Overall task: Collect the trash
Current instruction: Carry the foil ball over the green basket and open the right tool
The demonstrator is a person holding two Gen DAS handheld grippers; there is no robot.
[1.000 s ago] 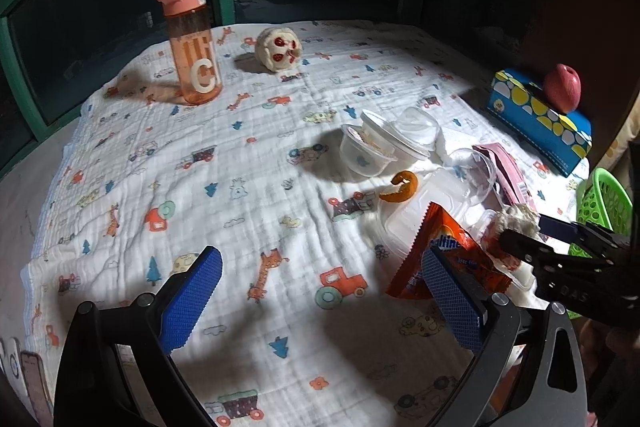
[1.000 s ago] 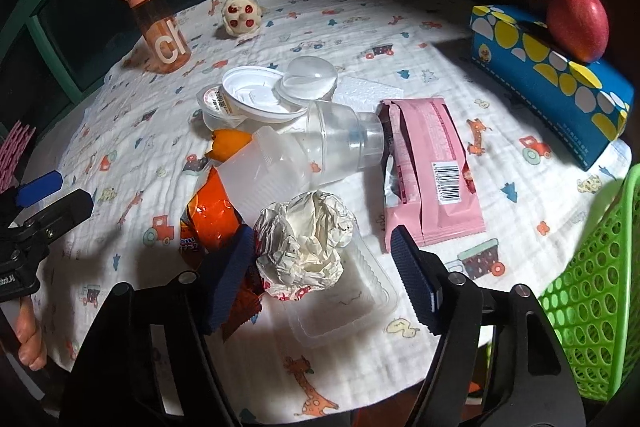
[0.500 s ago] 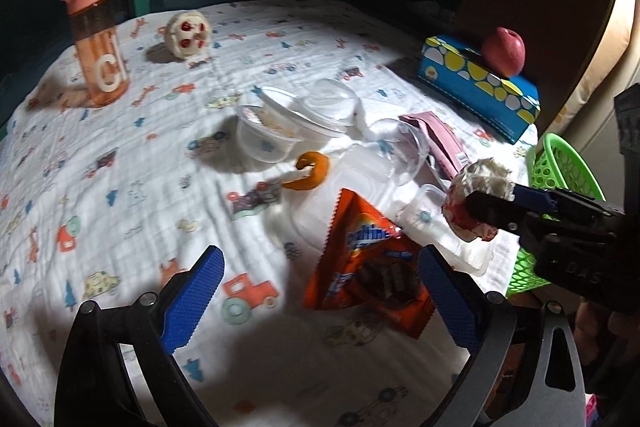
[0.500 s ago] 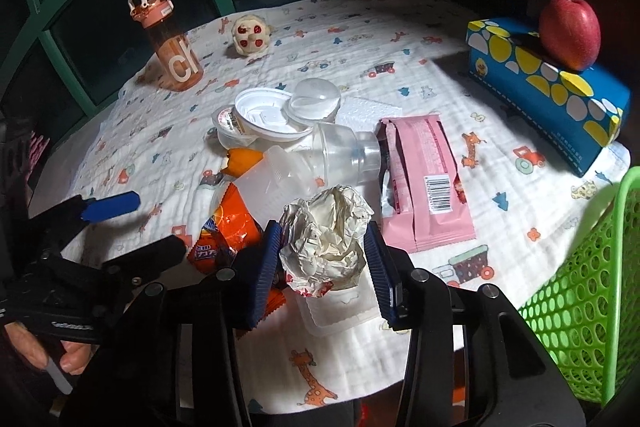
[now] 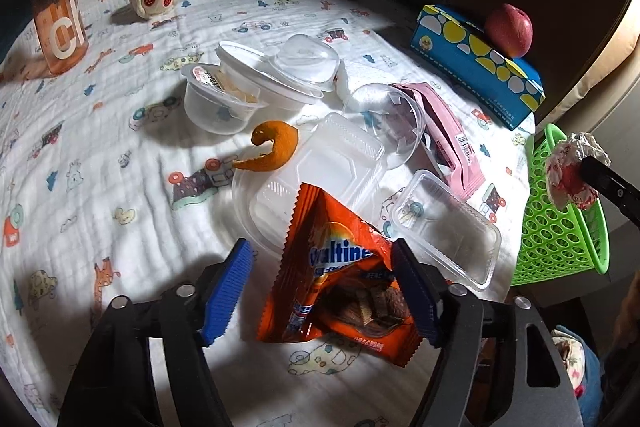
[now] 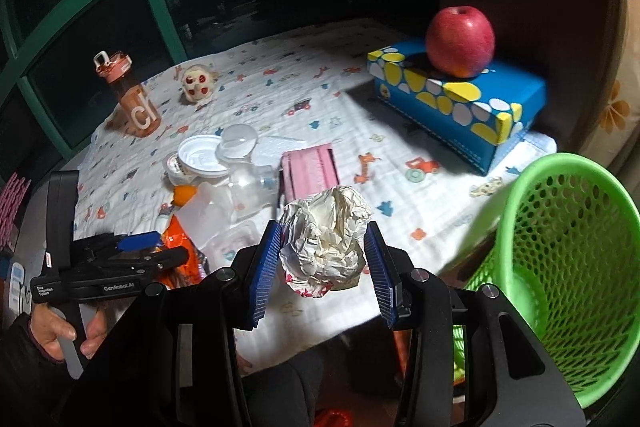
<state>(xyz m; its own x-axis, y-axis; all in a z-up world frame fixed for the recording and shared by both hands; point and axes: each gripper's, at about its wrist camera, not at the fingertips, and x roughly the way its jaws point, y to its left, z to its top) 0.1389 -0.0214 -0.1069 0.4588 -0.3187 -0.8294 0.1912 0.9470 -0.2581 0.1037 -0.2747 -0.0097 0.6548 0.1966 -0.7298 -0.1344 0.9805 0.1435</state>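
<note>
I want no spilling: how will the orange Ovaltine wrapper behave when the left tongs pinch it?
The Ovaltine wrapper, between the closing left tongs, looks thin and creased, so it probably crumples. It is likely light. Its torn top gapes, so leftovers may fall out if tipped.

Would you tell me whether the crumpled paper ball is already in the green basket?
Not yet: the right gripper holds the paper ball beside the green basket, over the table edge.

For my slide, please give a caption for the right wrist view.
Right gripper carries crumpled paper toward green basket.
</note>
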